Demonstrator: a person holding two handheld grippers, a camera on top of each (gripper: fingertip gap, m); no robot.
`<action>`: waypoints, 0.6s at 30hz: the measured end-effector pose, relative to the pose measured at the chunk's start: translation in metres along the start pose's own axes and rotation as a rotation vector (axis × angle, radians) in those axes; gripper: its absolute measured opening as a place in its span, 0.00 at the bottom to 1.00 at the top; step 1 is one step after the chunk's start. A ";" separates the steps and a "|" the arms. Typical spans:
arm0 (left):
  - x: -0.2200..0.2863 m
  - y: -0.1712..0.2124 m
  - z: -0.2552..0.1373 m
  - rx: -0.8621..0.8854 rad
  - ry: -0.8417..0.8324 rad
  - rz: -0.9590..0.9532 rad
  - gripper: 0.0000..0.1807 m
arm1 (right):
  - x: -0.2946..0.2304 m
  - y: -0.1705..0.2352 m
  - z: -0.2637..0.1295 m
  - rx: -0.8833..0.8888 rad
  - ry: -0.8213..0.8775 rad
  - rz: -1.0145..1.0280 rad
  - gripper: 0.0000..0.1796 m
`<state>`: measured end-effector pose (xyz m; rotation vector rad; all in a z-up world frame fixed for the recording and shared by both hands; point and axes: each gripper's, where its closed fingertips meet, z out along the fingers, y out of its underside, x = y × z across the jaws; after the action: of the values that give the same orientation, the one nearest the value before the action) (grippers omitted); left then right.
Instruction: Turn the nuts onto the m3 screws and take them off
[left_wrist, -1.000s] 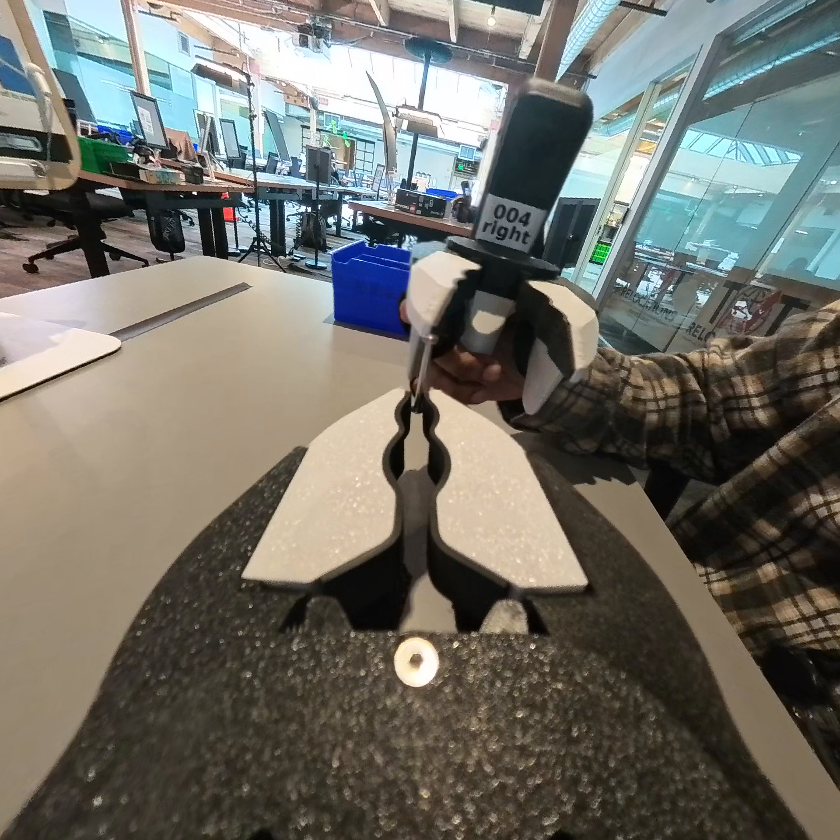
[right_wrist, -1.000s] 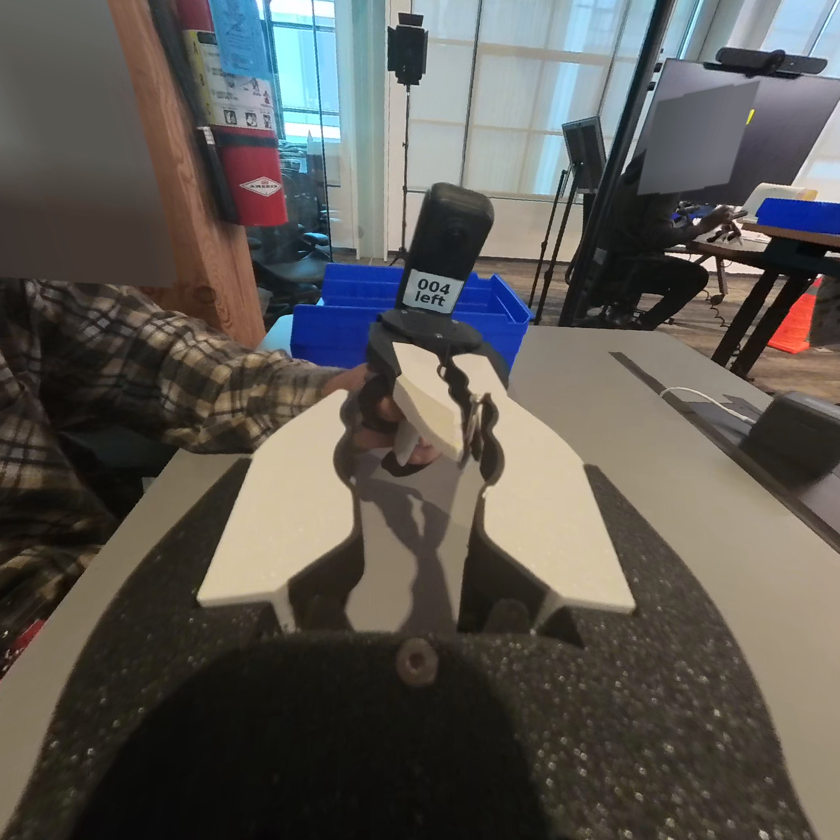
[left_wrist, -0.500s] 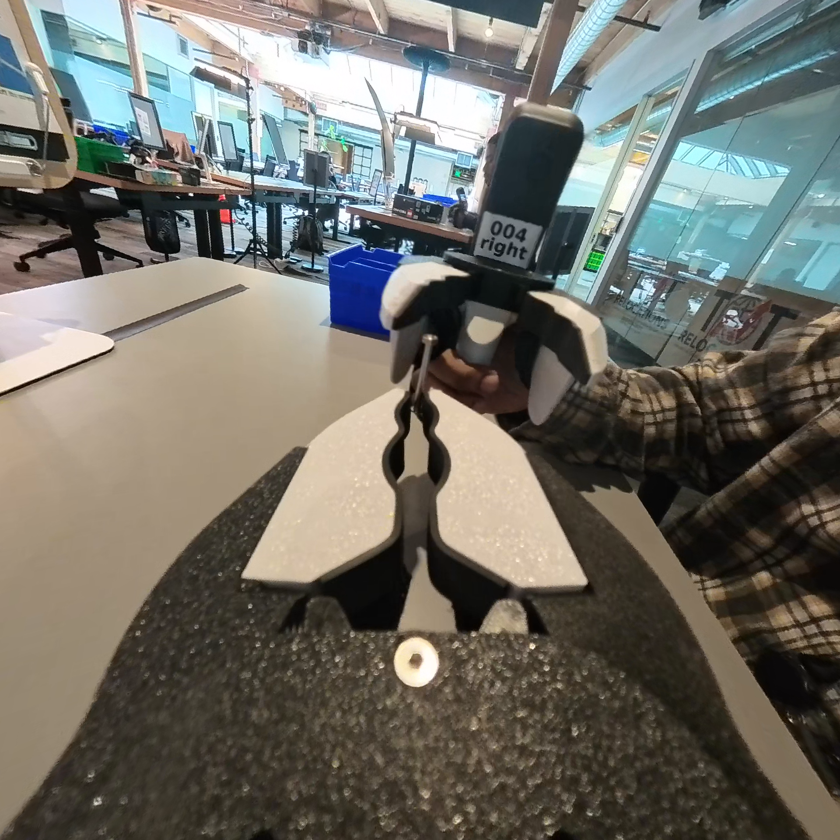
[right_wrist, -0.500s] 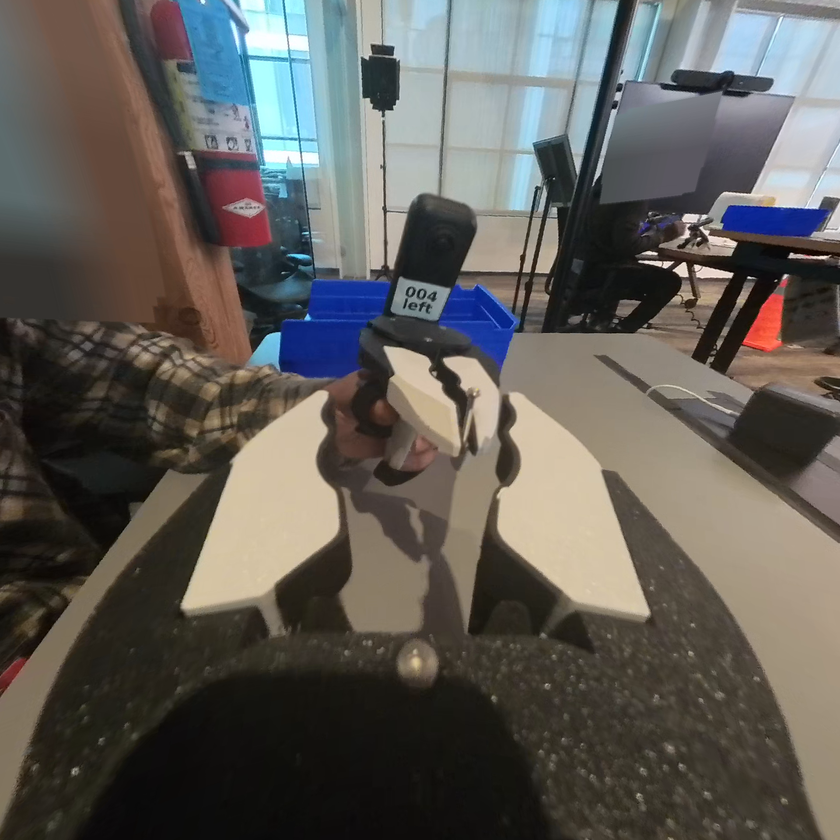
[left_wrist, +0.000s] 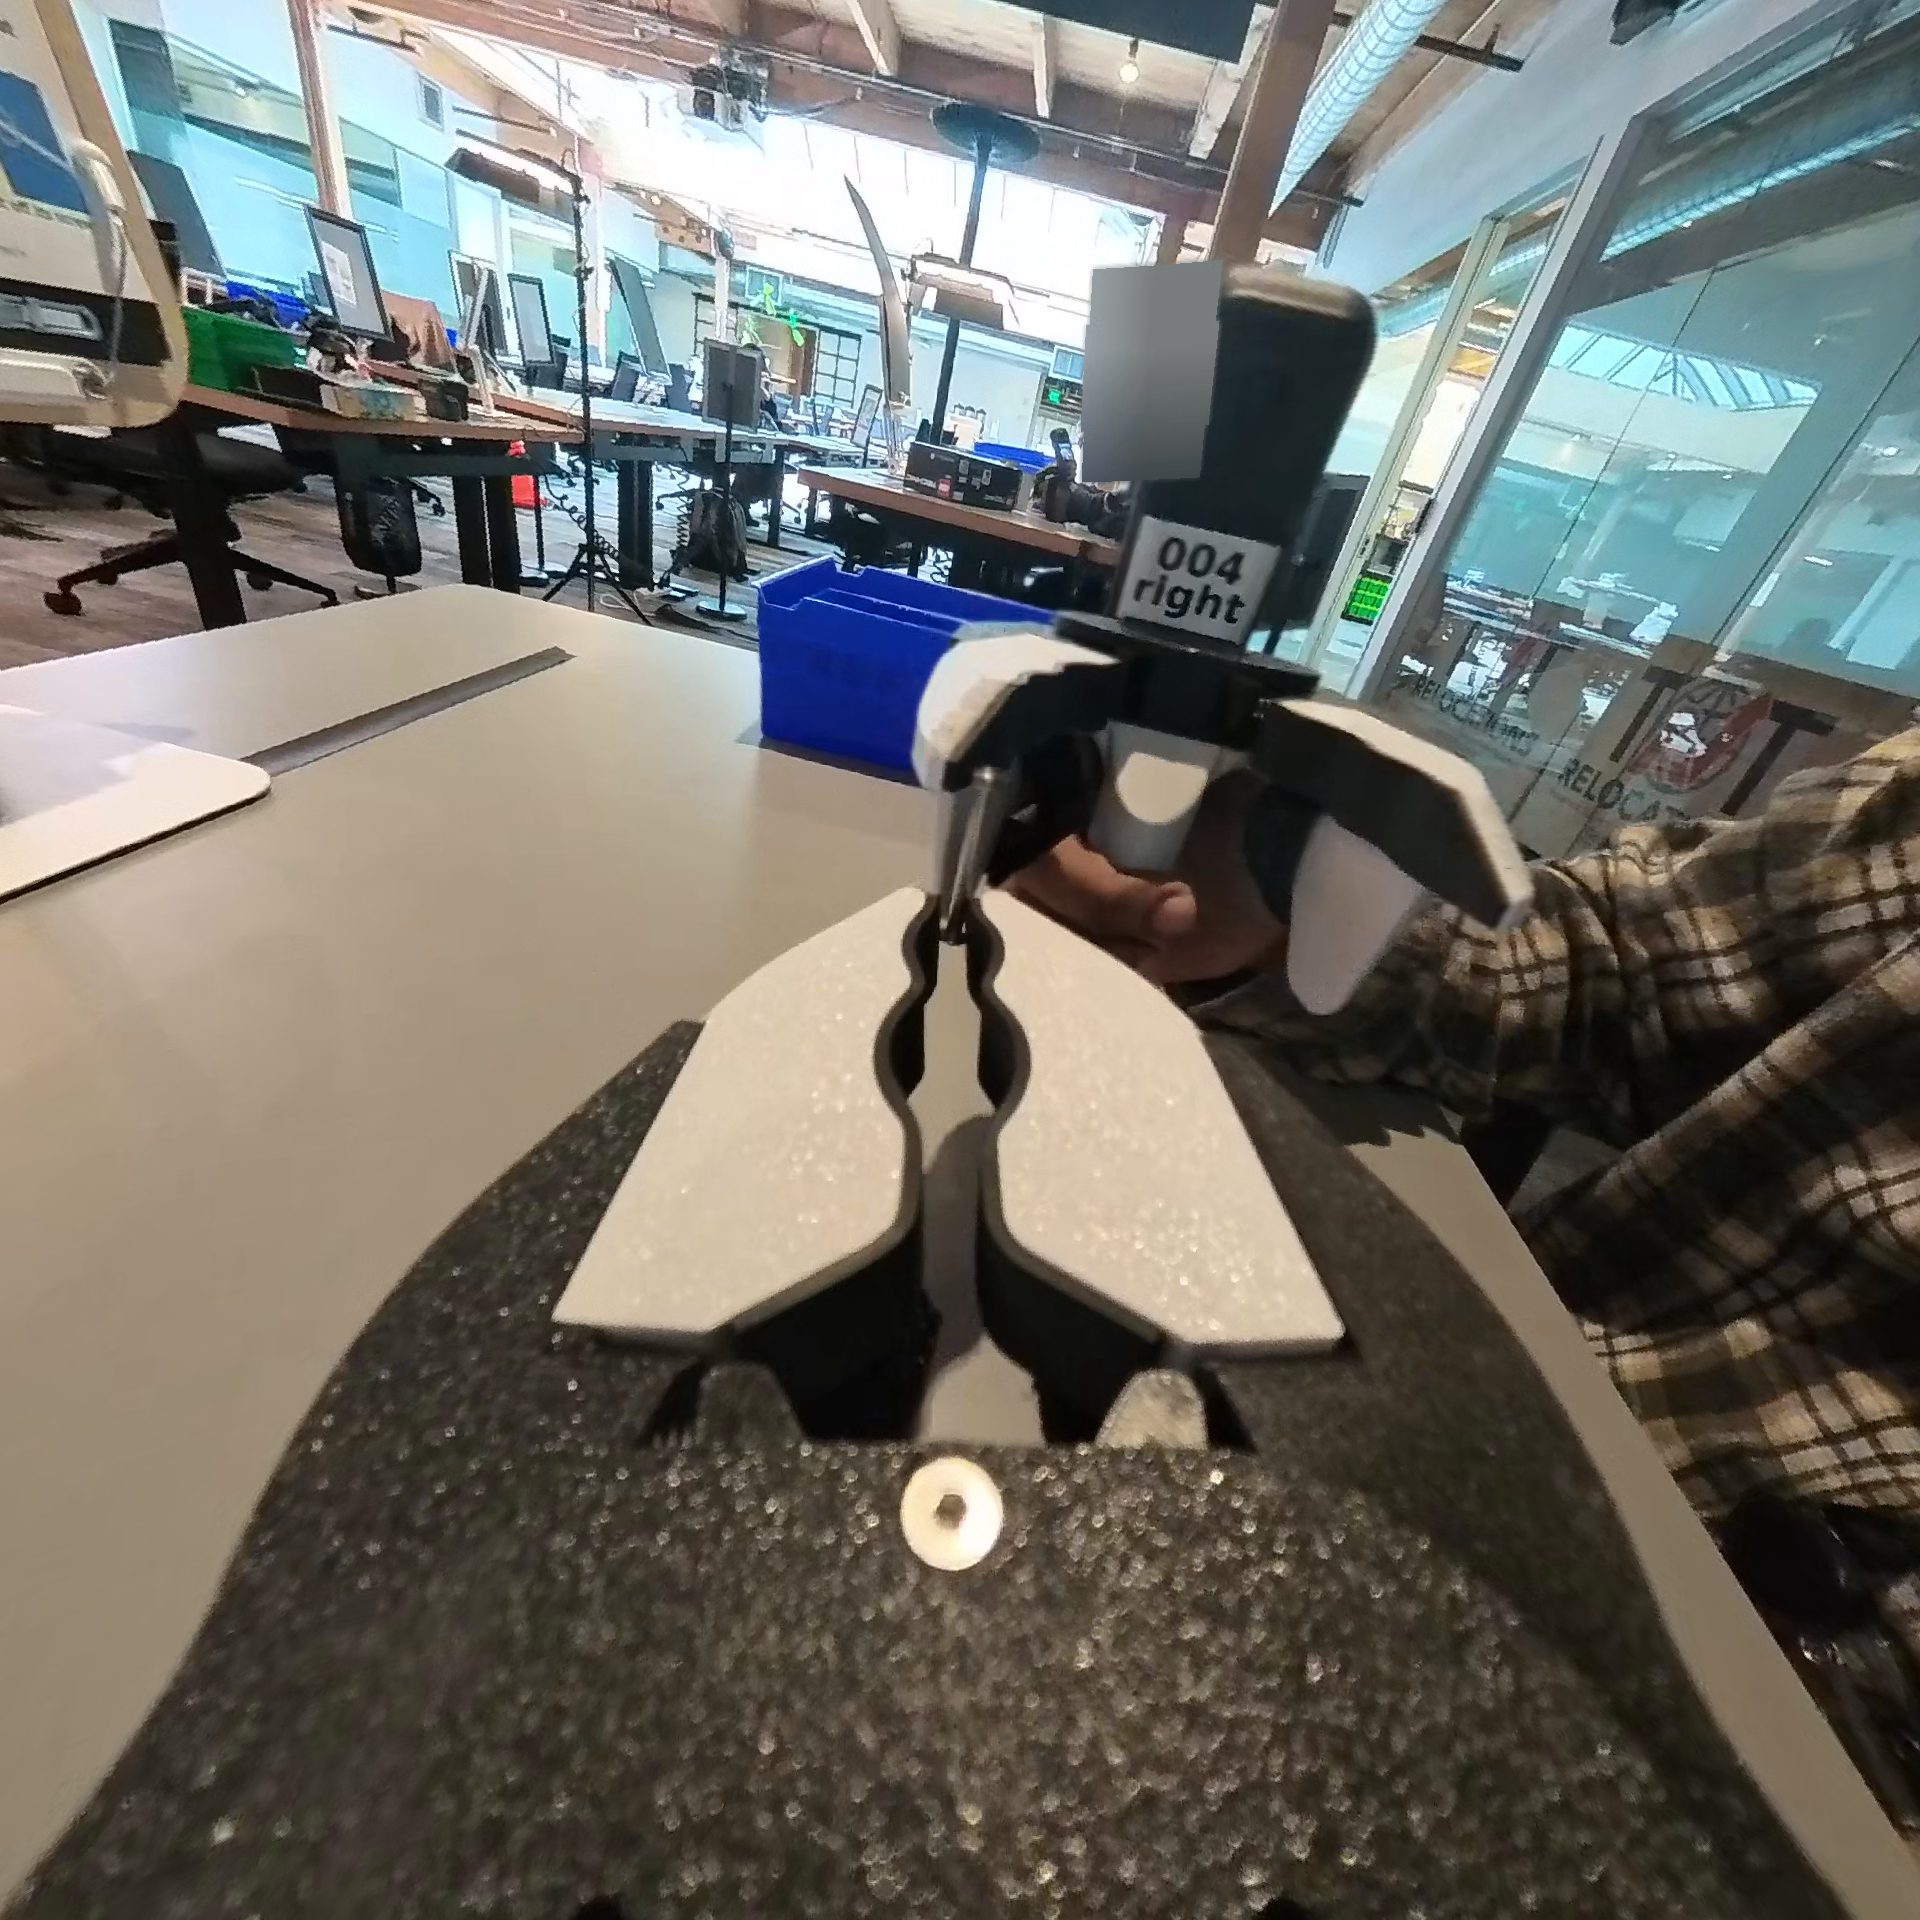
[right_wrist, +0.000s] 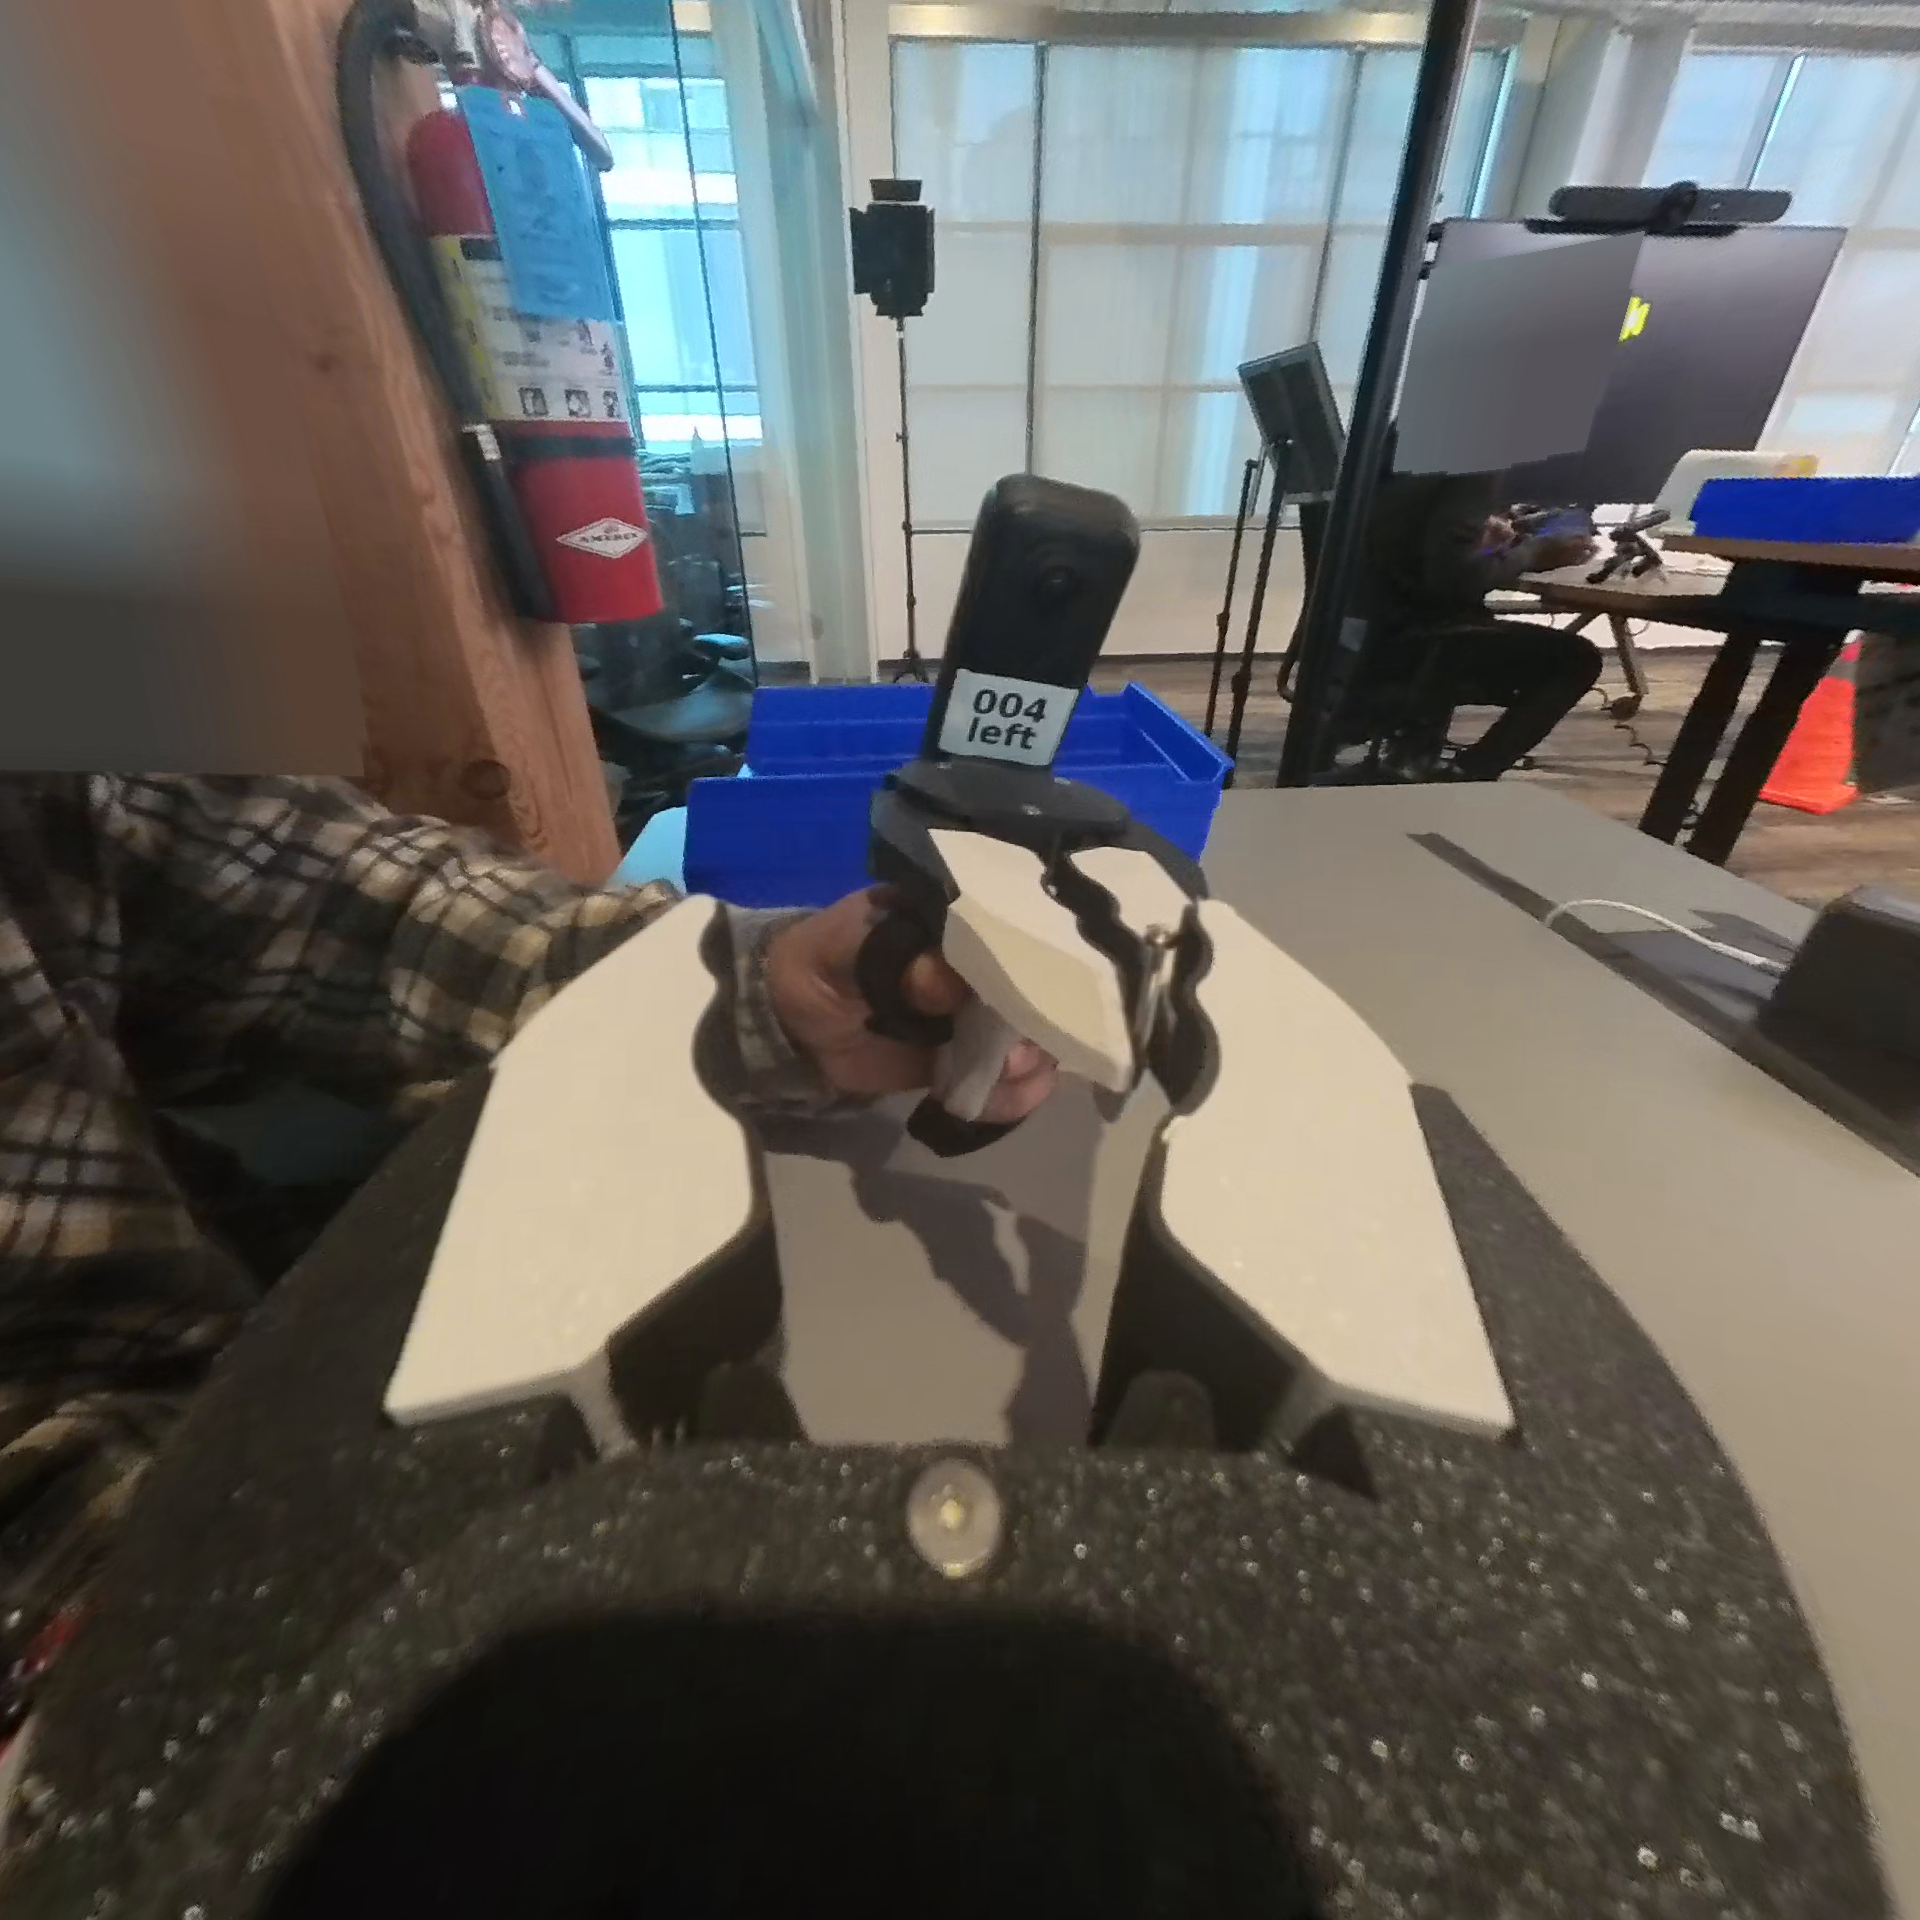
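Note:
My left gripper (left_wrist: 951, 925) is shut on a thin silver screw (left_wrist: 966, 842) that sticks up out of its tips. It is held above the grey table (left_wrist: 416, 935). My right gripper (left_wrist: 1132, 862) faces it, wide open and empty; one of its fingers (left_wrist: 966, 696) is just behind the screw's top end. In the right wrist view my right gripper (right_wrist: 961, 914) is spread wide around the left gripper (right_wrist: 1148, 997), which pinches the screw (right_wrist: 1155, 966). A small shiny piece sits at the screw's upper end; I cannot tell whether it is a nut or the head.
A blue bin (left_wrist: 852, 675) stands at the table's far edge and also shows in the right wrist view (right_wrist: 831, 769). A white pad (left_wrist: 104, 810) lies at the left. A black device (right_wrist: 1849, 977) with a white cable sits at the right. Plaid sleeves (left_wrist: 1662, 1039) reach in. One gripper's finger ends stand about 5 cm off the other's.
My right gripper has opened wider and drawn back a little from the screw. My left gripper has stayed shut on the screw, nearly still.

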<state>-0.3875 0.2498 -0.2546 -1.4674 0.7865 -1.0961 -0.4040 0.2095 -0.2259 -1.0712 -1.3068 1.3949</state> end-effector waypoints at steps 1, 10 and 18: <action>-0.001 0.000 -0.001 0.001 -0.003 -0.002 0.02 | -0.001 0.000 -0.001 0.001 0.009 -0.002 0.46; 0.002 -0.002 0.000 0.009 0.009 -0.010 0.02 | -0.001 0.000 0.004 0.018 0.009 0.047 0.49; 0.001 -0.003 -0.001 0.011 0.008 -0.017 0.02 | 0.000 -0.007 -0.002 0.047 0.045 0.041 0.51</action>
<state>-0.3881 0.2488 -0.2511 -1.4635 0.7733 -1.1184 -0.4012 0.2104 -0.2190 -1.0975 -1.2203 1.4166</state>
